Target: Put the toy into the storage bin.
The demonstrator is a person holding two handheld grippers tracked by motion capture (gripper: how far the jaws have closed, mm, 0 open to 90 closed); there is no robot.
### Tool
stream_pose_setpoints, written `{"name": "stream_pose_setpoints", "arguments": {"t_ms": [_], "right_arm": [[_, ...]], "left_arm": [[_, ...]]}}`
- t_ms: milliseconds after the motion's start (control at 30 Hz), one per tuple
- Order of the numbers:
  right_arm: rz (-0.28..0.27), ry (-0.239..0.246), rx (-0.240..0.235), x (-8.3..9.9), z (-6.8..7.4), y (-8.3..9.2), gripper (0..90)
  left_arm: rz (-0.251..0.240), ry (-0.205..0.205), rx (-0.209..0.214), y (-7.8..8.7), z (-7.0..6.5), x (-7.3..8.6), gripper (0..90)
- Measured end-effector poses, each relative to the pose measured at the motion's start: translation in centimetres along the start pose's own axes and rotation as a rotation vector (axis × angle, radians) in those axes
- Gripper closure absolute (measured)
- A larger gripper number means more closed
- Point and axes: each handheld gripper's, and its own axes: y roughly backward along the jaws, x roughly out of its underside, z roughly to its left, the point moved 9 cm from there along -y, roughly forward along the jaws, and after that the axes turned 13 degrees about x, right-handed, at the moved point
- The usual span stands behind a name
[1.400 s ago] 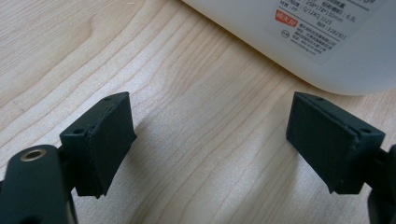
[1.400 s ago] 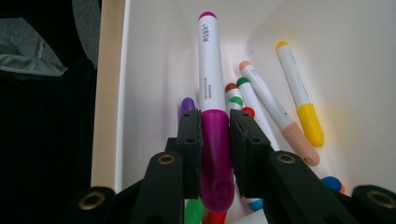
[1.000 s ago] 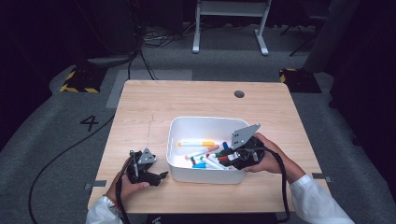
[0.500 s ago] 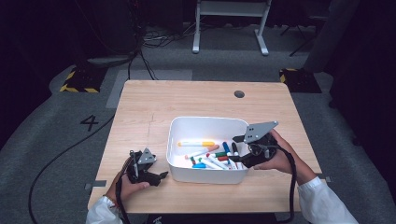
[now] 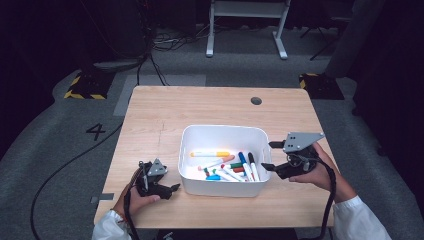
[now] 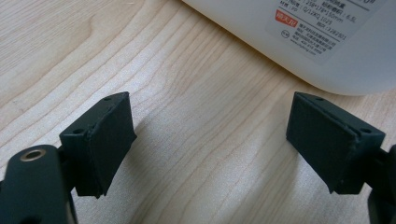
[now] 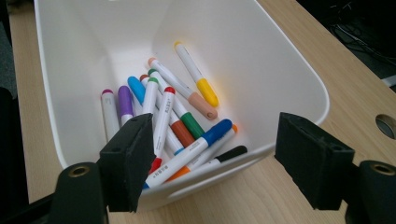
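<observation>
Markers (image 5: 227, 167) heaped in white bin (image 5: 197, 134) mid-worktop (image 5: 165, 107) (none left outside, by my eye). My right claw (image 5: 270, 155) empty beside bin, jaws just opened; my left claw (image 5: 172, 189) open, idle. Loading looks finished.

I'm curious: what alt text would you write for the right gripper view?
A white bin on a wooden table holds a heap of coloured markers. In the foreground the right gripper has its two black fingers spread open, empty, straddling the bin's near rim.
</observation>
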Motion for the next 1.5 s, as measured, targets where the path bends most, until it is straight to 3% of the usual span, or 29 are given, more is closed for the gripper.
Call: {"name": "stream_pose_setpoints", "arguments": {"t_ms": [433, 800, 1100, 1333, 1500], "right_arm": [[-0.014, -0.080, 0.030, 2.6, -1.4, 1.9, 27.5], [0.068, -0.078, 0.089, 5.8, -1.9, 1.5, 26.9], [0.167, -0.081, 0.134, 9.5, -2.0, -0.3, 26.6], [0.215, -0.099, 0.148, 11.9, -1.8, -1.2, 26.6], [0.227, -0.141, 0.149, 13.4, -1.7, -1.6, 26.7]], "left_arm": [[0.000, 0.000, 0.000, 0.0, 0.0, 0.0, 15.2], [0.000, 0.000, 0.000, 0.0, 0.0, 0.0, 15.2], [0.000, 0.000, 0.000, 0.0, 0.0, 0.0, 15.2], [0.000, 0.001, 0.000, 0.0, 0.0, 0.0, 15.2], [-0.001, 0.001, 0.000, 0.0, 0.0, 0.0, 15.2]]}}
